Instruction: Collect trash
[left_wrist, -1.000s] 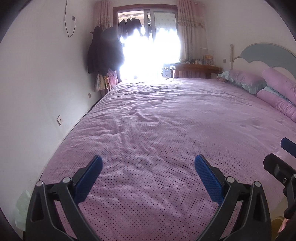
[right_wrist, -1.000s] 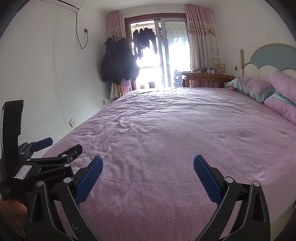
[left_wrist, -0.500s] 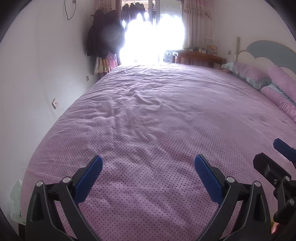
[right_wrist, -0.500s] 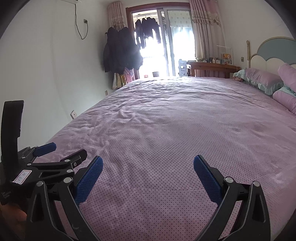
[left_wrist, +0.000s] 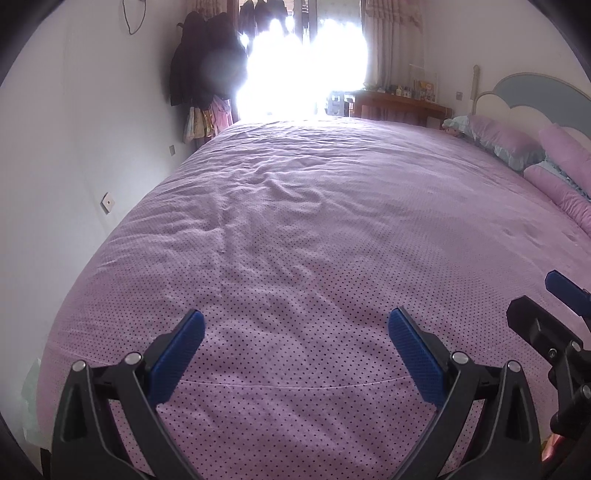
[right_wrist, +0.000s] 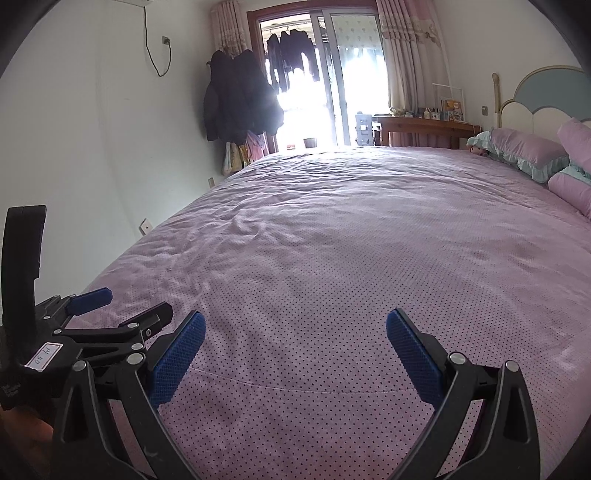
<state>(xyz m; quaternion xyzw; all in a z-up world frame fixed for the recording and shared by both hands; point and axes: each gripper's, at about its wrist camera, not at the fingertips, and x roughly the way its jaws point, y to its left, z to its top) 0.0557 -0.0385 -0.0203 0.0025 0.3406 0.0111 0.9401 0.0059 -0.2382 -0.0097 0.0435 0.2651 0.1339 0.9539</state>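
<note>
Along the left wall (left_wrist: 74, 147) there is a socket plate and, low in the gap between wall and bed, something pale and crumpled, perhaps a plastic bag (left_wrist: 31, 398), though it sits at the blurred edge of the left wrist view and I cannot say whether it is trash. Next comes the left gripper (left_wrist: 295, 341), its blue pads spread wide with nothing between them, hovering over the near edge of the pink dotted bedspread (left_wrist: 314, 221). Beside it to the right, the right gripper (right_wrist: 295, 343) is just as wide open and just as empty. No trash lies on the cover itself in either view; it is bare and only wrinkled, out to the pillows (right_wrist: 528, 151) by the headboard on the far right. So if that pale bundle is the thing to collect, it lies down and to the left of both sets of fingers, off the bed, and the left hand is the nearer one. Its long axis I cannot make out.
</note>
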